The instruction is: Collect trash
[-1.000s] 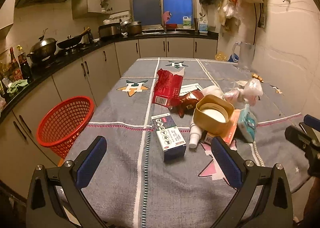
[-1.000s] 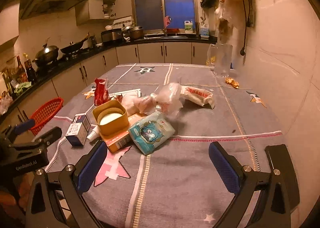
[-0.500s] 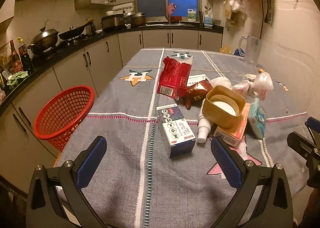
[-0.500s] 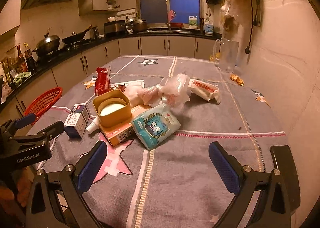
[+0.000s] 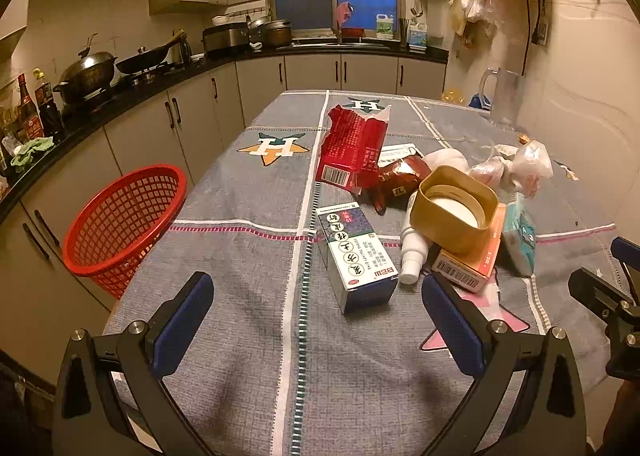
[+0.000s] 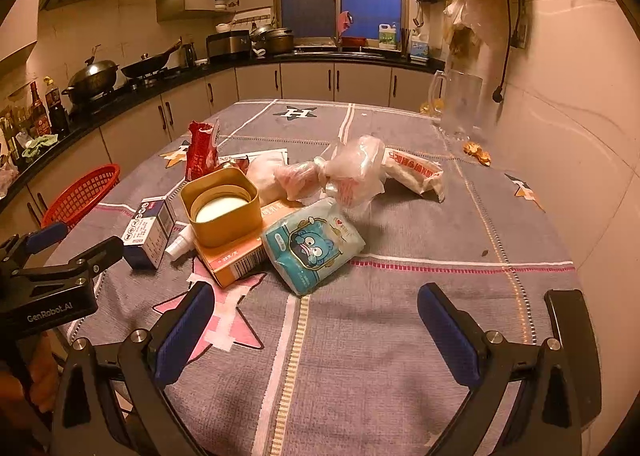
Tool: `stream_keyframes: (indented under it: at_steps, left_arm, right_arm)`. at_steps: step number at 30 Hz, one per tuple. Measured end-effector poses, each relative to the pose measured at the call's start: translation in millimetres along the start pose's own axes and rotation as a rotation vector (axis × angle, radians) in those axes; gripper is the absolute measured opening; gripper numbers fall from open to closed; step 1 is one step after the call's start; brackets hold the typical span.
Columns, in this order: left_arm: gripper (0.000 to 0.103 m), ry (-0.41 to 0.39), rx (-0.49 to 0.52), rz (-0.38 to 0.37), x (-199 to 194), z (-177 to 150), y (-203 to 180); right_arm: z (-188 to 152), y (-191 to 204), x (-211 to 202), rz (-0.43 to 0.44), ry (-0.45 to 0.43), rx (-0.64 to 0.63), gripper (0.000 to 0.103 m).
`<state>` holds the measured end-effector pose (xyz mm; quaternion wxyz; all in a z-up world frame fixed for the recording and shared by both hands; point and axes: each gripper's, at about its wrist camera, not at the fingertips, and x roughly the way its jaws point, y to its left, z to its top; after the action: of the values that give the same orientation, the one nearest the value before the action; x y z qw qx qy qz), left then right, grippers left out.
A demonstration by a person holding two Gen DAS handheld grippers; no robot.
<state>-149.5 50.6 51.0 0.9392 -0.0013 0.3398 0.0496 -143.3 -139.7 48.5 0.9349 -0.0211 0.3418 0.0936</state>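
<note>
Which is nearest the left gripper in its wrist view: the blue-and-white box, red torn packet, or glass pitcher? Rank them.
1. Blue-and-white box: just ahead of the left gripper, slightly right.
2. Red torn packet: mid-table, behind the box.
3. Glass pitcher: far right corner, by the wall.

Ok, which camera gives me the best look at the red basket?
The left wrist view: the red basket shows almost whole there, its open mouth and mesh wall visible beside the table edge. The right wrist view catches only part of its rim behind the table edge.
</note>
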Motion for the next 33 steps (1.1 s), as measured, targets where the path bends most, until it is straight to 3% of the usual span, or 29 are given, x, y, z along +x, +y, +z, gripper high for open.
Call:
stream_keyframes:
  at_steps: [33]
  left_arm:
    - [0.103,0.022,0.001,-0.003,7.2,-3.7,-0.4]
  right_arm:
    - [-3.2,3.2,8.4,0.001,0.022,-0.02,0.103]
